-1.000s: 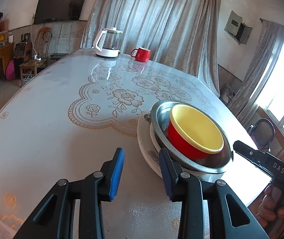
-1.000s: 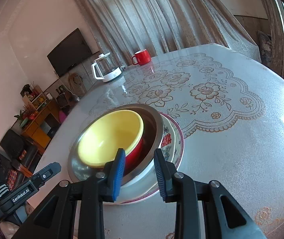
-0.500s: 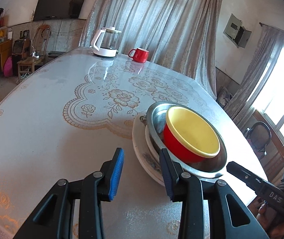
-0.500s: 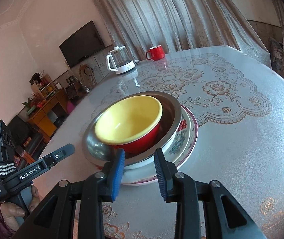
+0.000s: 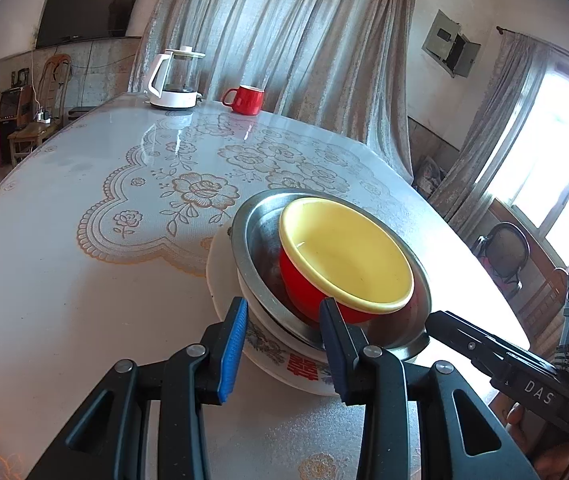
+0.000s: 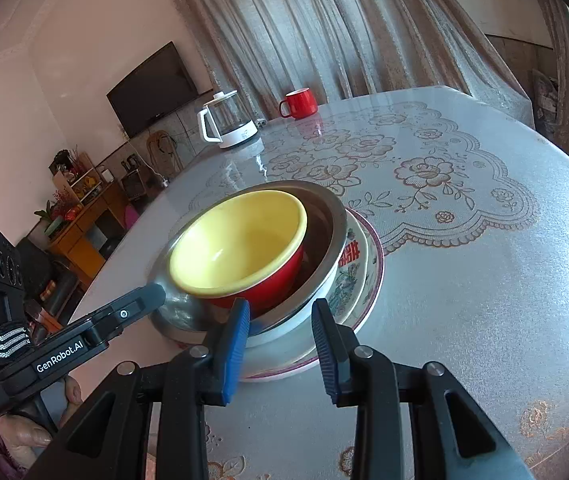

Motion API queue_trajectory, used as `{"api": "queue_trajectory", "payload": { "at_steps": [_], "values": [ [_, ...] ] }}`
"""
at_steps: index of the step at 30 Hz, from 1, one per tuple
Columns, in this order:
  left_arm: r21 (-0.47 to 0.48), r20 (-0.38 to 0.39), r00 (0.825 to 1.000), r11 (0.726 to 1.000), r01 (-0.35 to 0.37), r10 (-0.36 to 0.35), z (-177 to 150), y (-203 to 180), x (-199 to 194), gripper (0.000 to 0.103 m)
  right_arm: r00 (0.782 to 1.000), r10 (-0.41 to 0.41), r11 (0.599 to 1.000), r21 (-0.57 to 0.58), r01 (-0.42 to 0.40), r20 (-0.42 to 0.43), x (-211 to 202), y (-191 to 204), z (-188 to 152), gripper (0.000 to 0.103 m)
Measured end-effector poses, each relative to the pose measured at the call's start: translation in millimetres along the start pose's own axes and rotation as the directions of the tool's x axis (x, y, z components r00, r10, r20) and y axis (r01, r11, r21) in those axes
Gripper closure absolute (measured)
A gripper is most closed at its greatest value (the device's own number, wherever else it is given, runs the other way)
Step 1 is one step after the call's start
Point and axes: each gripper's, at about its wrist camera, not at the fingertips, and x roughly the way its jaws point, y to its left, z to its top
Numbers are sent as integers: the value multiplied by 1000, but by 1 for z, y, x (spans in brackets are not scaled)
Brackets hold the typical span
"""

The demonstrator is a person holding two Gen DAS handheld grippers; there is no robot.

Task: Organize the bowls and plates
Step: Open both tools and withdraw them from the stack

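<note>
Bowls sit nested on the plate [image 5: 304,372] just ahead of my left tool [image 5: 280,346] and right tool [image 6: 280,338], both part-open and empty, the right's jaws just widening, flanking the stack [image 6: 244,256] to steady it.

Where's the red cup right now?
The red cup stands at the table's far edge in both views, just right of the white kettle, in front of the curtain, far from the stacked dishes.

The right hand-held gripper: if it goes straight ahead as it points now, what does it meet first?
Most likely the near edge of the stacked dishes: the white patterned bowl under the steel bowl, just ahead of the open right hand-held gripper. Depth is unclear.
</note>
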Motion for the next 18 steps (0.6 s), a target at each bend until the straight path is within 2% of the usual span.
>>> {"api": "queue_trajectory", "payload": {
  "at_steps": [6, 12, 13, 17, 18],
  "values": [
    [18, 27, 997, 997, -78, 78, -3, 0, -10, 57, 999, -48, 998, -44, 49, 15, -5, 8, -3, 70],
    [7, 31, 989, 990, -143, 143, -9, 10, -20, 55, 991, -121, 989, -77, 126, 59, -12, 21, -9, 68],
    [9, 32, 988, 988, -152, 152, -11, 12, -21, 53, 989, -133, 987, -79, 138, 69, -15, 24, -11, 64],
    [21, 45, 975, 976, -217, 216, -19, 14, -29, 45, 976, -185, 975, -100, 196, 111, -24, 33, -21, 60],
    [16, 46, 971, 972, -236, 235, -21, 15, -31, 40, 973, -196, 972, -105, 209, 122, -26, 36, -23, 59]
  ]
}}
